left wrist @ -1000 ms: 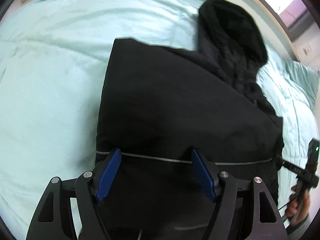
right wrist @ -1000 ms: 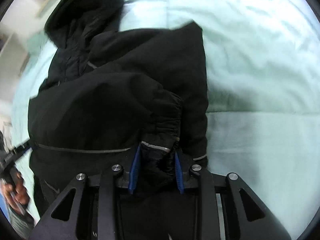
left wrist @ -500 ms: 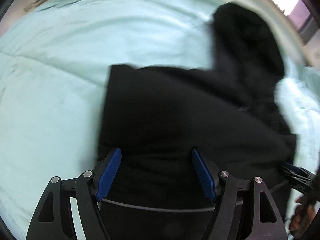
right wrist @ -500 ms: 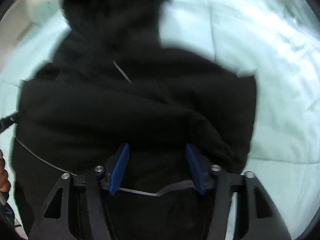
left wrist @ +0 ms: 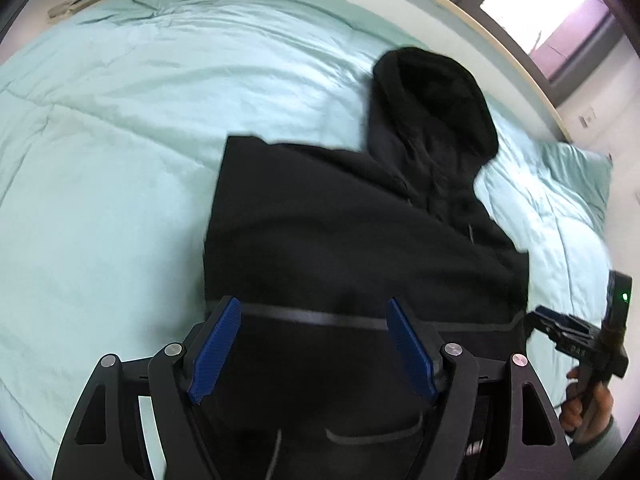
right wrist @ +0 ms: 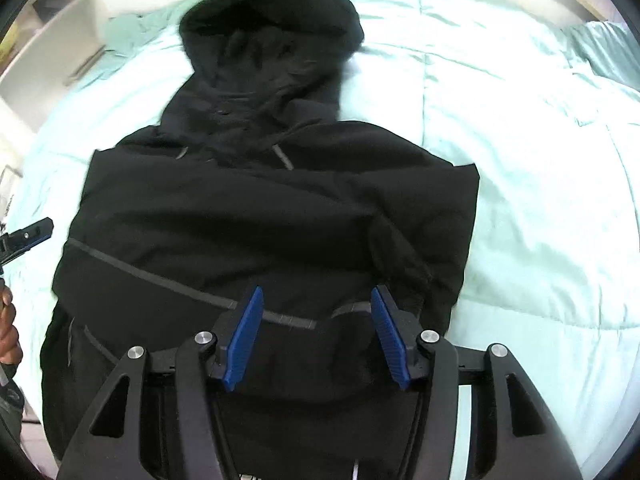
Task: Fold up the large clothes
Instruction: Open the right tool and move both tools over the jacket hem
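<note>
A black hooded jacket [left wrist: 360,240] [right wrist: 260,220] lies flat on the bed, its hood [left wrist: 432,92] [right wrist: 272,20] at the far end. One sleeve is folded across the body, and its cuff [right wrist: 348,312] rests near the grey stripe. My left gripper [left wrist: 312,344] hovers open over the lower part of the jacket with nothing between its blue pads. My right gripper [right wrist: 316,332] is open above the cuff and does not touch it. It also shows at the right edge of the left wrist view, right gripper [left wrist: 560,332], held by a hand [left wrist: 588,412].
A light green duvet [left wrist: 100,160] [right wrist: 540,200] covers the bed all around the jacket. A pillow [left wrist: 576,168] lies at the far right. A wooden bed edge [left wrist: 500,44] and a window [left wrist: 536,4] lie beyond. White shelves [right wrist: 52,40] stand at the left.
My right gripper opened and let go of the sleeve cuff, then pulled back and up. The sleeve now lies across the jacket. My left gripper stayed open over the hem.
</note>
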`<state>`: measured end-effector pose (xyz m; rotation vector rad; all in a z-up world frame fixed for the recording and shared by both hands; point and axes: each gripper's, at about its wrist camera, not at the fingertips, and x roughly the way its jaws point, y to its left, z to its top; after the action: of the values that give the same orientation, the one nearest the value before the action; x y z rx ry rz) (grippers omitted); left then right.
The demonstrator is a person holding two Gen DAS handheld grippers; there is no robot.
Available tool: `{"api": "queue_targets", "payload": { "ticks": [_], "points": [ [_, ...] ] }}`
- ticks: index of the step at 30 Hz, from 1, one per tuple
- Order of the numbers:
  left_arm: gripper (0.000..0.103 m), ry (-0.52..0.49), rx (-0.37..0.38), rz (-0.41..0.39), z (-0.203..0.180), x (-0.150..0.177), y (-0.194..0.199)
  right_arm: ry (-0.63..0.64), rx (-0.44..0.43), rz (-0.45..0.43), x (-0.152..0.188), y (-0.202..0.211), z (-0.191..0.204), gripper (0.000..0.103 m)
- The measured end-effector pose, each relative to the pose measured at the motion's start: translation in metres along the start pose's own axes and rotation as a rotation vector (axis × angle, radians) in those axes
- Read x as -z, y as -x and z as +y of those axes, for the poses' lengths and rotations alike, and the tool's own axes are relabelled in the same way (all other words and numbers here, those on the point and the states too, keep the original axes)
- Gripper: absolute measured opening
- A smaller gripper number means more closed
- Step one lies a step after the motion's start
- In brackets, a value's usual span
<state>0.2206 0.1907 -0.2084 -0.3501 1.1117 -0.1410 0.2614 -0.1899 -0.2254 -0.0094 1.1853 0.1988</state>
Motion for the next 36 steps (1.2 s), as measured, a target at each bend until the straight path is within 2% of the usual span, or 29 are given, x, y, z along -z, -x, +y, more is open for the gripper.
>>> {"api": "queue_targets", "payload": {
  "ticks": [3,6,11,13,16,19,24,27,28,31,36],
  "points": [
    [0.076,0.026,-0.044,0.075,0.011,0.019,-0.028,-0.005,0.036,0.055,0.020,-0.018,-0.009,0.058],
    [0.076,0.062,-0.080,0.099,0.014,0.027,-0.059,-0.013,0.075,0.089,0.032,-0.041,-0.004,0.058],
    [0.078,0.030,-0.170,0.113,-0.001,0.021,-0.074,-0.006,0.122,0.112,0.032,-0.060,0.001,0.060],
    [0.078,0.018,-0.172,0.110,-0.005,0.021,-0.066,-0.030,0.123,0.123,0.027,-0.061,0.001,0.060],
    [0.078,-0.005,-0.130,0.106,-0.012,0.022,-0.039,-0.078,0.129,0.131,0.022,-0.041,0.008,0.059],
    [0.078,-0.038,-0.079,0.063,-0.023,0.022,-0.001,-0.142,0.064,0.092,0.034,-0.002,0.010,0.060],
    [0.078,-0.120,0.023,0.007,-0.042,0.001,0.048,-0.239,0.037,0.005,0.038,0.054,0.019,0.060],
    [0.078,-0.204,0.055,-0.002,-0.052,-0.015,0.063,-0.307,0.019,-0.062,0.037,0.080,0.023,0.060],
    [0.078,-0.224,0.063,-0.007,-0.048,-0.012,0.070,-0.321,0.021,-0.078,0.035,0.088,0.025,0.060],
    [0.078,-0.292,0.089,-0.009,-0.046,-0.033,0.079,-0.356,0.020,-0.126,0.032,0.106,0.034,0.060],
    [0.078,-0.373,0.122,-0.039,-0.062,-0.085,0.069,-0.400,0.021,-0.175,0.012,0.135,0.038,0.061]
  ]
}}
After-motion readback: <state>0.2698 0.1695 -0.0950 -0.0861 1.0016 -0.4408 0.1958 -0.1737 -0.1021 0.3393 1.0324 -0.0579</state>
